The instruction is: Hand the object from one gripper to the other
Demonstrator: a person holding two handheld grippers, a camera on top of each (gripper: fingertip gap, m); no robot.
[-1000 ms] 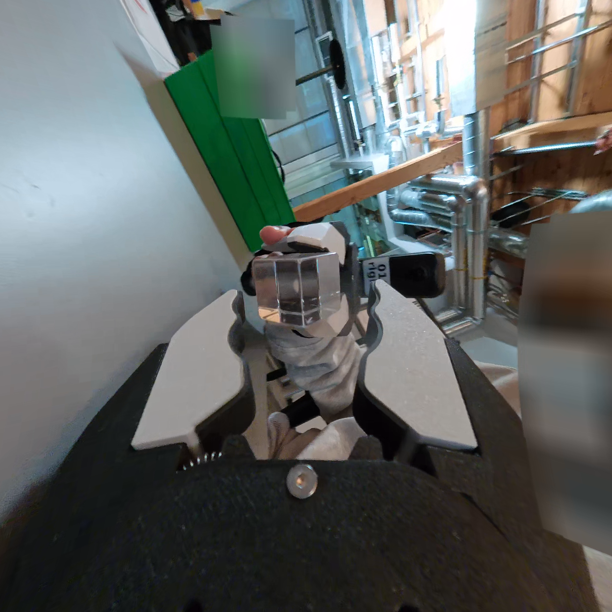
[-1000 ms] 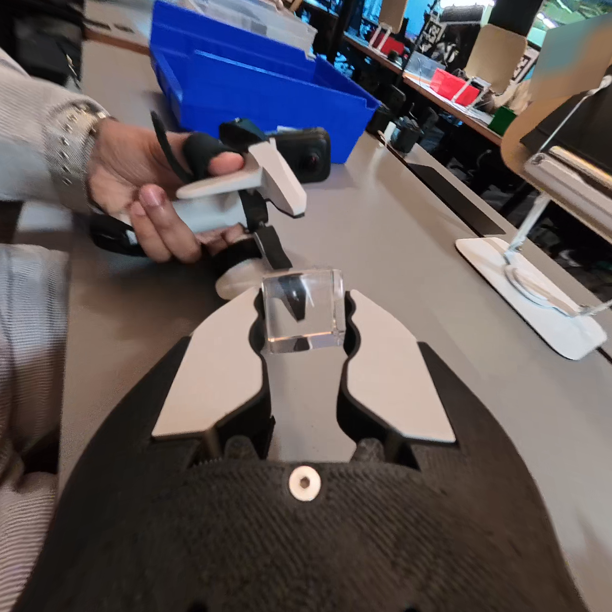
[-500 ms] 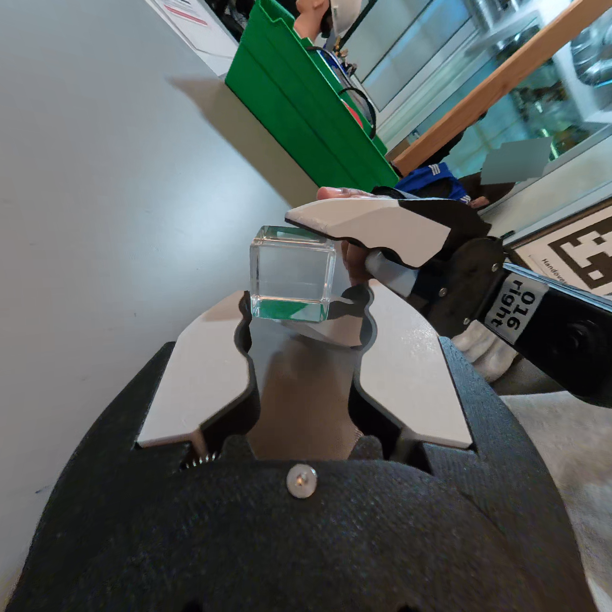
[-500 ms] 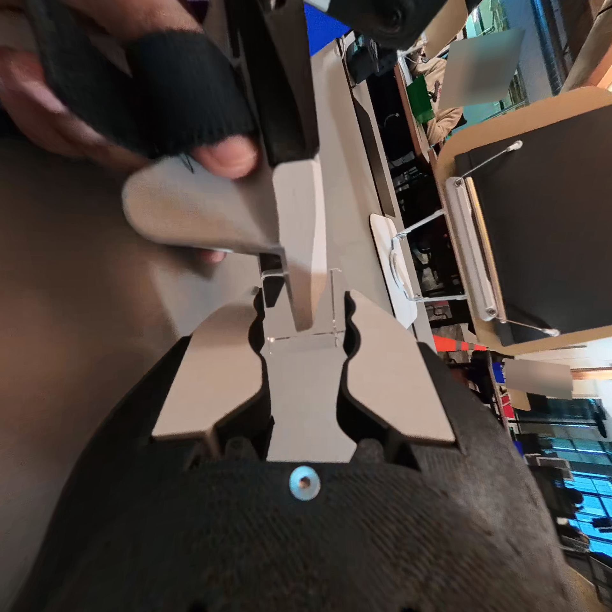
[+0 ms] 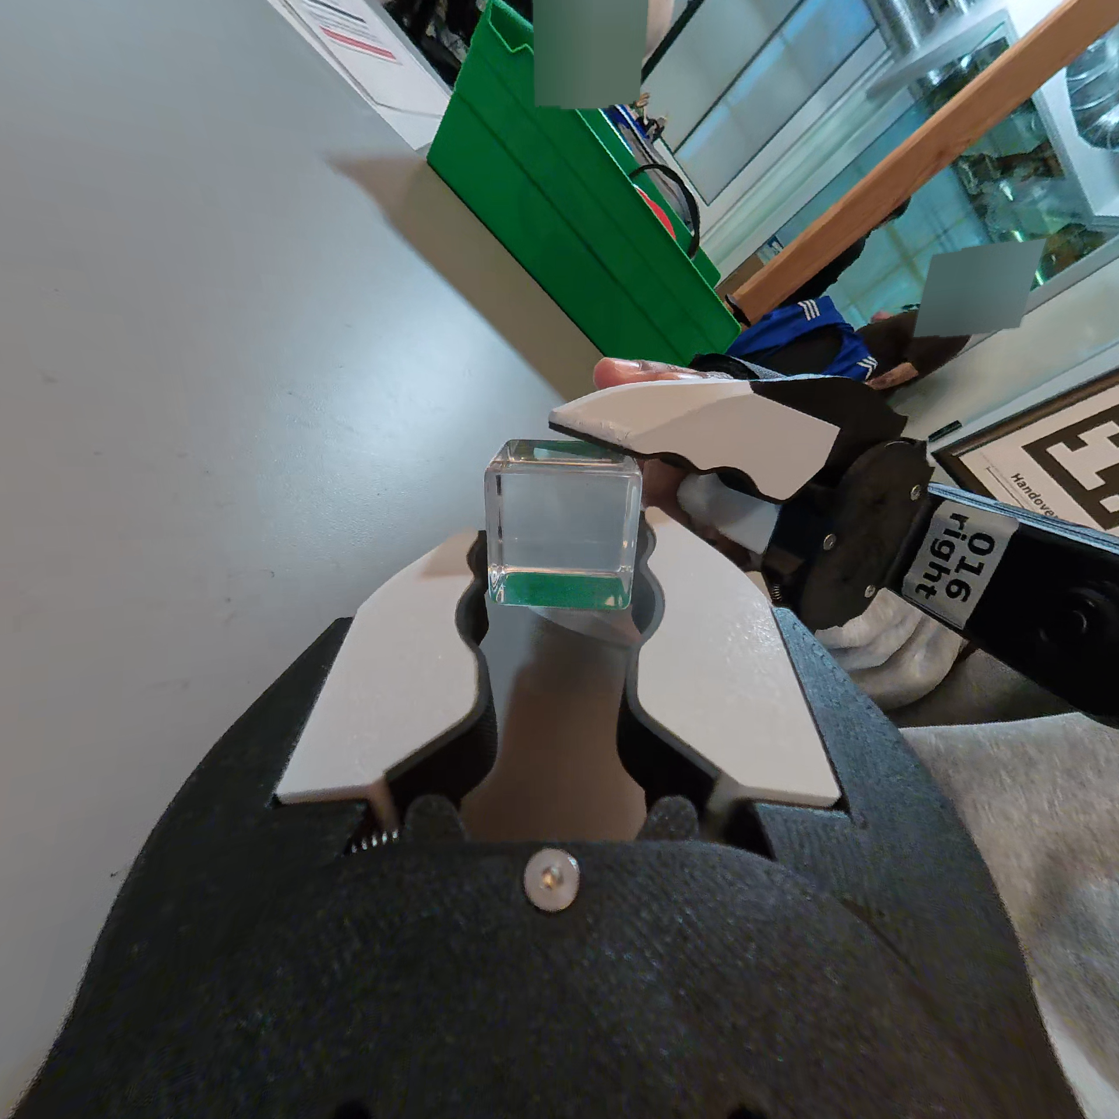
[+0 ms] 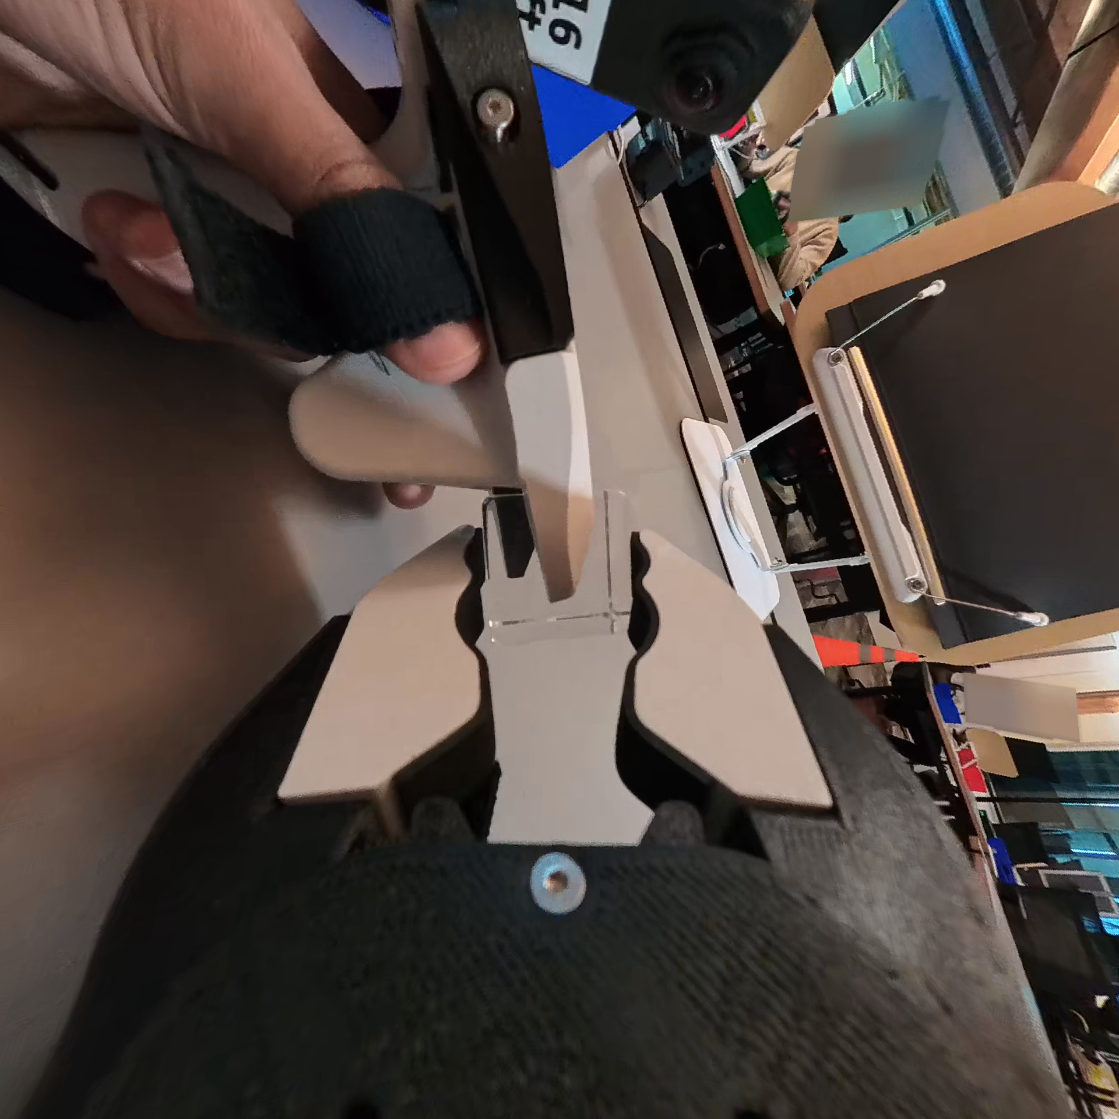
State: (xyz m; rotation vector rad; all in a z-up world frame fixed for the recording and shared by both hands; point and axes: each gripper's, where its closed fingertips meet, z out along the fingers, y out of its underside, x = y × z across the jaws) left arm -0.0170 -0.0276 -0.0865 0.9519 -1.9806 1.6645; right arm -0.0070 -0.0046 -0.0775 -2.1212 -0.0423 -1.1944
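Observation:
A clear cube [image 5: 563,533] sits between the fingertips of my left gripper [image 5: 563,548], whose jaws press on its two sides. The right gripper's white fingers [image 5: 696,424] come in from the right, one over the cube's top and one under it. In the right wrist view the cube [image 6: 611,569] is clamped between the tips of my right gripper [image 6: 554,575]. The left gripper's fingers [image 6: 545,436] reach down onto the cube from above, held by a hand [image 6: 242,91]. Both grippers are off the table.
A grey table [image 5: 181,303] lies below, with a green bin [image 5: 575,230] at its far edge. In the right wrist view a white stand base [image 6: 720,502] and a black board [image 6: 999,424] stand to the right, with a blue bin [image 6: 575,103] behind the left gripper.
The two grippers came together and turned crosswise. My left gripper's jaws narrowed from open to closed on the cube, which the right gripper still holds.

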